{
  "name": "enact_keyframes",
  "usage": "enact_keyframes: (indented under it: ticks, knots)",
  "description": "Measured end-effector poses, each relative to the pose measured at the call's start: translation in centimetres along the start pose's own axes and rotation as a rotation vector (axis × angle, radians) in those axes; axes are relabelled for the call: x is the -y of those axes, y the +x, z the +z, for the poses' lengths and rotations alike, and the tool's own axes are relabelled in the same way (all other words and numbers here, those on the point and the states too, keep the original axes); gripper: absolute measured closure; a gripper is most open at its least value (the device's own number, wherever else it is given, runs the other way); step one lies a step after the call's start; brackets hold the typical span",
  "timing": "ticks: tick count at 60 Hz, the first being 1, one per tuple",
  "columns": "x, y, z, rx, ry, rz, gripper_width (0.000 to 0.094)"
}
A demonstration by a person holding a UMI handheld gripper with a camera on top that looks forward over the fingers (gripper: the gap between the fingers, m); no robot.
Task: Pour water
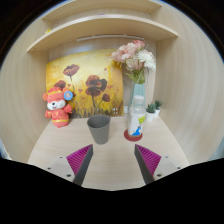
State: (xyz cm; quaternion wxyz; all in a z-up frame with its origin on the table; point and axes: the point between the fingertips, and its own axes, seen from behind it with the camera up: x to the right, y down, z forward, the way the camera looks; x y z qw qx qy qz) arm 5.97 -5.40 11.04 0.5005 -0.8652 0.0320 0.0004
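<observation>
- The gripper [112, 160] is spread open and grasps nothing; its magenta pads [80, 157] flank bare desk [112, 150].
- The grey cup [98, 128] stands upright straight ahead of the fingers, slightly left of centre, well apart from them.
- Right of the cup stands a clear bottle [137, 118], probably the water source, with a small potted plant [153, 108] beyond.
- Left of the cup sits a plush toy [58, 105]; nothing blocks the approach.
</observation>
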Motion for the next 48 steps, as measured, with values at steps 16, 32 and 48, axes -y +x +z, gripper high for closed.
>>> enact_keyframes:
  ticks: [16,32,48]
  knots:
    - [6.4,-6.1,-7.1,0.034,0.062,-0.027,0.0068]
    - [9.0,-7.8,-10.8,0.016,0.110,-0.060,0.0071]
    - [9.1,-9.3,-12.1,0.018,0.087,-0.034,0.0069]
